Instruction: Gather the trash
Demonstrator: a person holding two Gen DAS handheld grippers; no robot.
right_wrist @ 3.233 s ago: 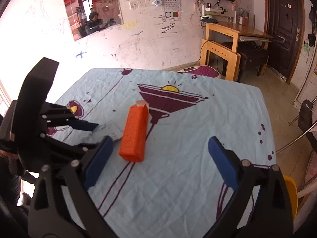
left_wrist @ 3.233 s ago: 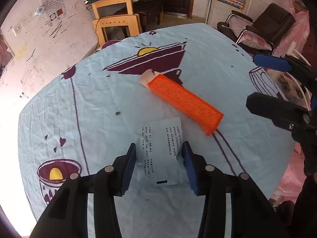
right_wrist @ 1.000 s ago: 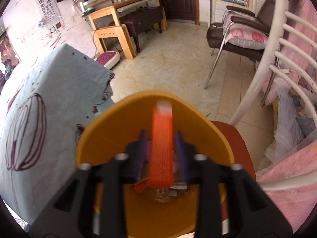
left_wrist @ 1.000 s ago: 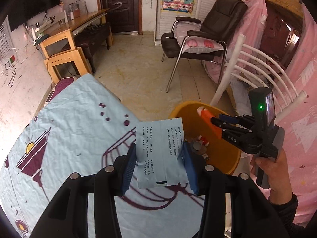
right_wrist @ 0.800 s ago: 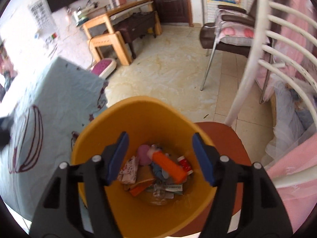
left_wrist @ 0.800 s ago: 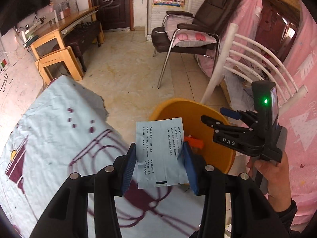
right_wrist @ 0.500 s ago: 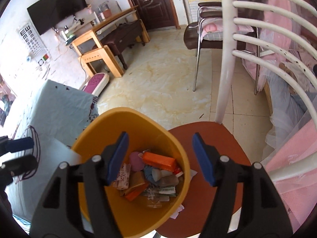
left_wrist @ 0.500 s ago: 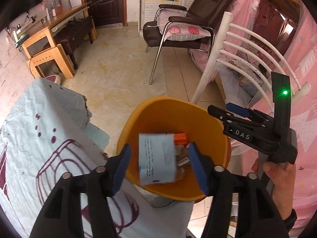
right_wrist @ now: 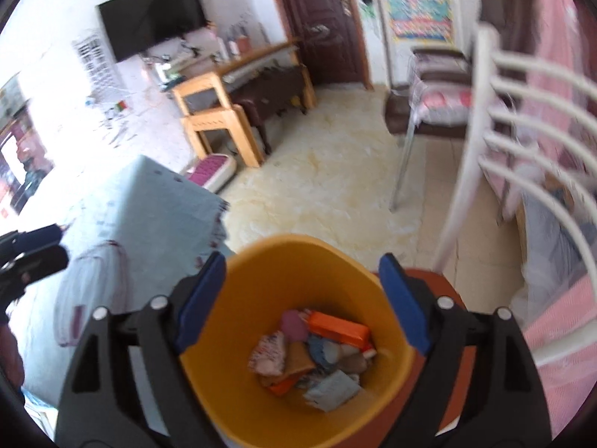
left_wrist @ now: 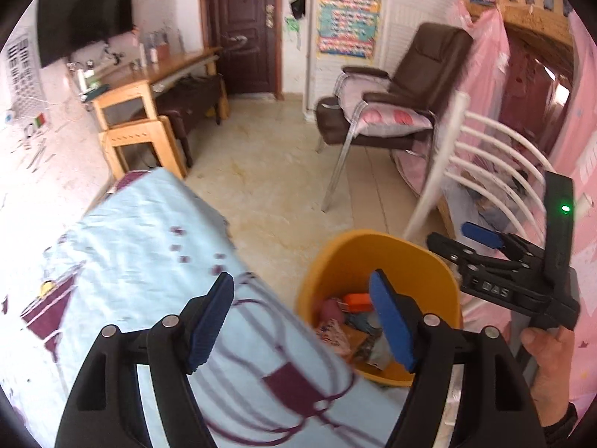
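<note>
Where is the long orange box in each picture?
Left wrist view: the orange box lies inside the yellow bin, just left of the right blue finger pad.
Right wrist view: the orange box sits atop the trash, upper right.
Shared landmark: the white chair, beside the bin.

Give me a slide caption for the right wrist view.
Right gripper, jaws opening and empty, above the yellow bin holding the orange box and other trash.

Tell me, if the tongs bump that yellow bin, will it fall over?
Probably not easily. The yellow bin is wide for its height, so it looks hard to tip. It seems thin plastic with only paper scraps and wrappers inside, so it is likely light and would slide on the brown stool rather than topple.
</note>
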